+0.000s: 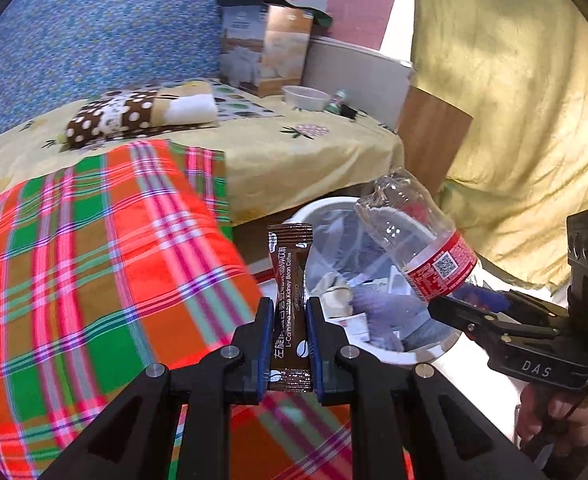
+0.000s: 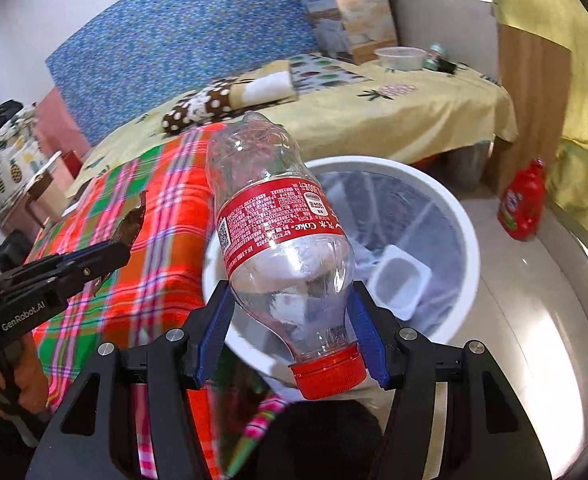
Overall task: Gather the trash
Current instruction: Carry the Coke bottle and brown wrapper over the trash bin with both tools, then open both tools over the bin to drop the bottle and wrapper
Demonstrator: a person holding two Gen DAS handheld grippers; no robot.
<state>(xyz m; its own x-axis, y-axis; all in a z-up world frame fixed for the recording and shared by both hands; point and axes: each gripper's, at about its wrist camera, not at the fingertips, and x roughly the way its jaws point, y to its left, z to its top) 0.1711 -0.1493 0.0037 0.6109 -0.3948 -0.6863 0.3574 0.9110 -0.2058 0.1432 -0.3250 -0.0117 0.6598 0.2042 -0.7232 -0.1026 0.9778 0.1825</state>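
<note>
My left gripper (image 1: 290, 308) is shut on a brown coffee sachet (image 1: 290, 280), held upright at the near left rim of a white trash bin (image 1: 326, 203). My right gripper (image 2: 290, 292) is shut on an empty clear Coke bottle (image 2: 278, 216) with a red label and red cap (image 2: 328, 376), held over the bin's (image 2: 468, 236) near left rim, cap toward me. The bin has a clear liner and holds a white plastic tub (image 2: 398, 280) and paper scraps. The bottle (image 1: 418, 236) and right gripper (image 1: 470, 304) show in the left view; the left gripper (image 2: 124, 240) with the sachet (image 2: 134, 220) shows at left in the right view.
A plaid red, green and orange blanket (image 1: 94, 260) covers the bed to the left. Behind lie a yellow sheet (image 1: 294, 152), a polka-dot pillow (image 1: 134, 114), a carton (image 1: 264, 48), and a bowl (image 1: 306, 98). A red bottle (image 2: 522, 204) stands on the floor right of the bin.
</note>
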